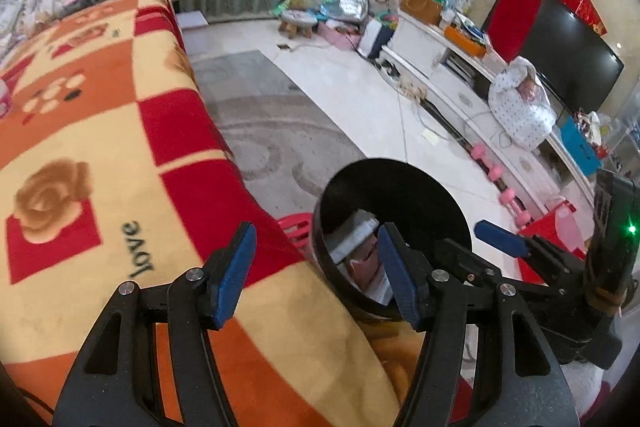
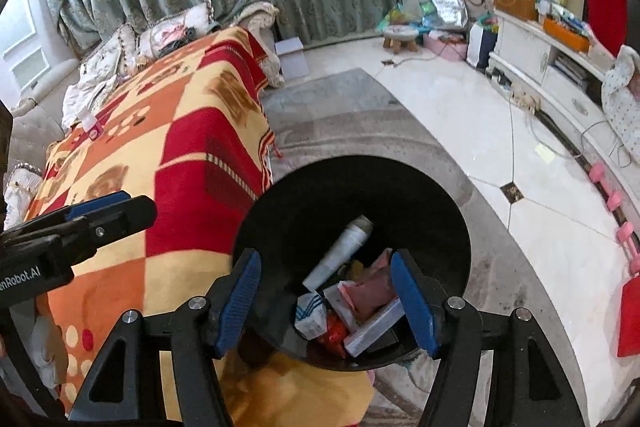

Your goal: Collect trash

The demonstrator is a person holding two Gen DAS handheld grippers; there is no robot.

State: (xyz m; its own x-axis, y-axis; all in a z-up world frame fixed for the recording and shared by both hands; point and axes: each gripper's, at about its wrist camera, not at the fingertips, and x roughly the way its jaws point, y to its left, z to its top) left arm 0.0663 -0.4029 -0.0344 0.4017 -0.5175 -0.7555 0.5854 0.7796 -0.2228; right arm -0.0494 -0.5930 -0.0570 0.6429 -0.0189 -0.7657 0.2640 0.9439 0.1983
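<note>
So the black bin [image 2: 352,259] is parked right against the blanket-covered tabletop [image 2: 168,155], handy for tipping stuff straight in. It already holds a silver tube [image 2: 340,251], cartons and wrappers. Both tools hang over it, the left tool [image 1: 316,271] and right tool [image 2: 326,299] each spread with nothing pinched, looks like they're done dropping.

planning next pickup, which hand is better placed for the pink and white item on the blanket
Likely left. The left tool is open over the red and orange checked blanket holding the small pink and white item; the right tool is over the round black bin.
</note>
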